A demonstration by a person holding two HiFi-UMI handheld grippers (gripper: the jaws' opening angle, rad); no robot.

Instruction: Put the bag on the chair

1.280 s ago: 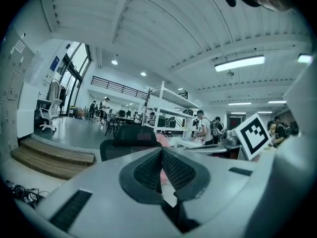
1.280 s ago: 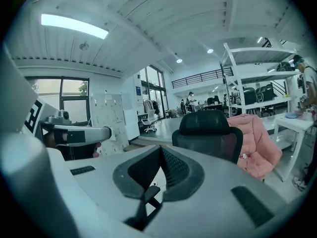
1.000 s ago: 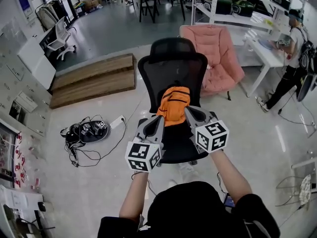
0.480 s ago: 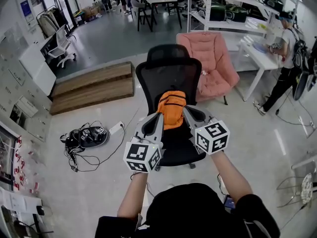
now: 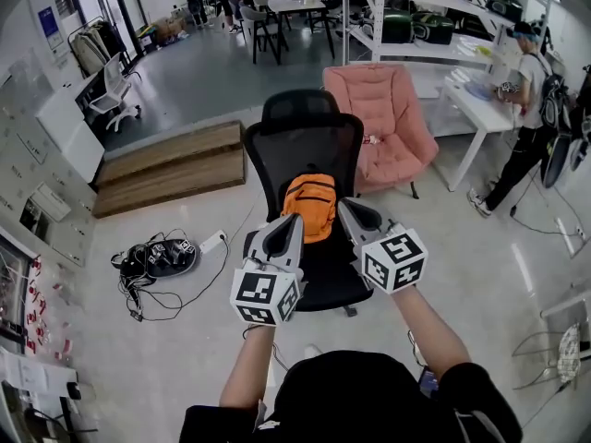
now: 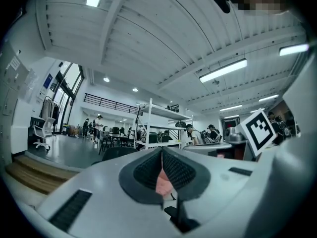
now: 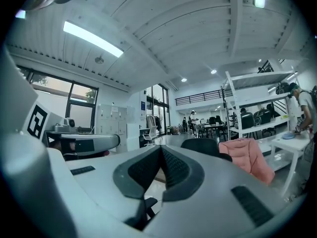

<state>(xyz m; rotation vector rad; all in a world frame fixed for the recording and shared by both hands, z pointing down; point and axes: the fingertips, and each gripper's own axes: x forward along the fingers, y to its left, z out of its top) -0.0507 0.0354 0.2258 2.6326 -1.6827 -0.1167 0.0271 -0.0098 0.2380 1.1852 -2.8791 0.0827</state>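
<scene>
The orange bag (image 5: 309, 207) stands upright on the seat of the black office chair (image 5: 300, 137), leaning against its mesh backrest. My left gripper (image 5: 295, 218) sits just in front of the bag's lower left, apart from it. In the left gripper view the left gripper (image 6: 161, 150) is shut with nothing between its pads. My right gripper (image 5: 342, 204) hovers at the bag's right side, also clear of it. The right gripper (image 7: 160, 148) shows its jaws shut and empty, with the chair's headrest (image 7: 205, 145) beyond them.
A pink armchair (image 5: 383, 109) stands right behind the office chair. A low wooden platform (image 5: 171, 155) lies at the left. Cables and a power strip (image 5: 162, 252) are on the floor at the left. A white desk (image 5: 480, 100) and a standing person (image 5: 531, 109) are at the right.
Both grippers have drawn back toward me from the bag. The bag, bunched between them a second ago, now rests alone against the backrest. The chair looks farther off.
</scene>
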